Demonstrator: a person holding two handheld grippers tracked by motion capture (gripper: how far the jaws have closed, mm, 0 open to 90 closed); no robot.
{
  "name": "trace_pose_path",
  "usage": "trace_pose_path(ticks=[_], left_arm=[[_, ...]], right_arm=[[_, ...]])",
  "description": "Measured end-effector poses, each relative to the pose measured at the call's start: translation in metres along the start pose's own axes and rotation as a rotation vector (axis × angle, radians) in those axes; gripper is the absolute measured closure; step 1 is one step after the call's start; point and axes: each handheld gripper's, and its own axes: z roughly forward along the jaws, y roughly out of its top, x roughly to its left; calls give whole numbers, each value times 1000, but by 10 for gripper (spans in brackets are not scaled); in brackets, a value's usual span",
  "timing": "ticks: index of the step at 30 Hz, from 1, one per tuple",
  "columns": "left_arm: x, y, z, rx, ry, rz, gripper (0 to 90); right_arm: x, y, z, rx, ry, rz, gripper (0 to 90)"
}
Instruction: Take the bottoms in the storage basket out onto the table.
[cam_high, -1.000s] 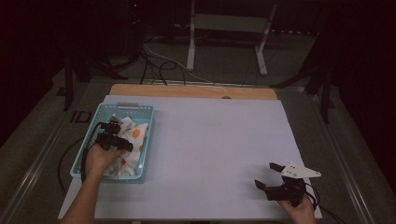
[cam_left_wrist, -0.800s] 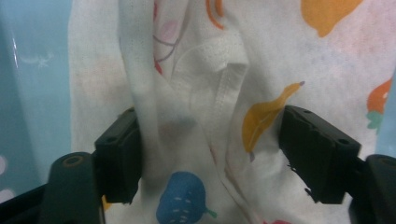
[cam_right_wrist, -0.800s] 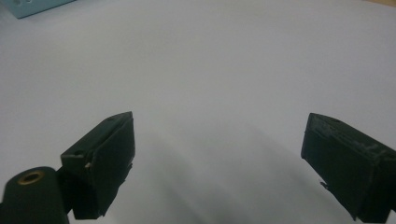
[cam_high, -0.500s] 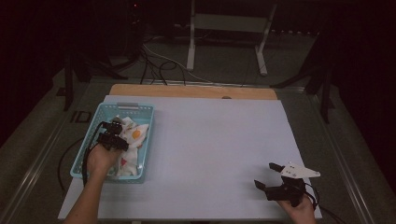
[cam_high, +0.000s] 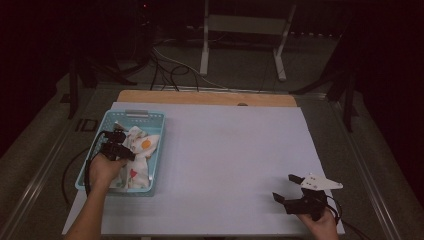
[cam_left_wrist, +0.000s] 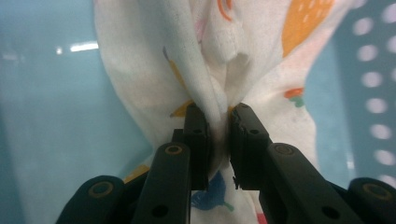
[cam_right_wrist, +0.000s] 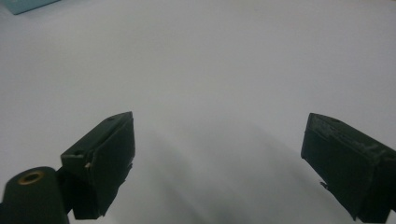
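Much of the white cloth (cam_high: 138, 155) is hidden in the high view: my left hand (cam_high: 104, 169) covers its near-left part, and its printed figures are too small to read there. In the left gripper view its edges run out of frame, and the basket wall behind is blurred. The cloth is soft, thin, crumpled fabric with orange, blue and red prints. It lies in the teal plastic basket (cam_high: 150, 116), rectangular with perforated walls, at the left of the pale table sheet (cam_high: 230, 150). My left gripper (cam_left_wrist: 218, 135) has just been closing, and its black jaws now pinch a raised fold of the cloth. My right gripper (cam_high: 287, 187) rests at the near right, well apart, jaws spread wide over bare sheet.
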Motion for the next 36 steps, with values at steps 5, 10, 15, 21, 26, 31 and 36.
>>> trace_pose_path(ticks=[5,10,15,21,26,31,36], left_arm=[[-1,-2,-11,-74,-83,-20,794],[-2,-4,-21,-138,-155,-39,794],[0,-6,-29,-187,-207,-61,795],[1,-9,-37,-239,-252,-74,795],[1,-13,-39,-264,-278,-74,794],[2,-17,-40,-284,-308,-74,794],[3,-20,-45,-316,-347,-86,795]], right_arm=[[-1,0,-1,-4,-3,1,99],[-2,0,-1,-7,-4,4,99],[-4,-1,-2,-11,-9,11,99],[-5,-2,-3,-11,-10,21,99],[-6,-2,-3,-12,-11,20,99],[-7,-1,-3,-15,-11,22,99],[-7,-1,-4,-18,-14,25,99]])
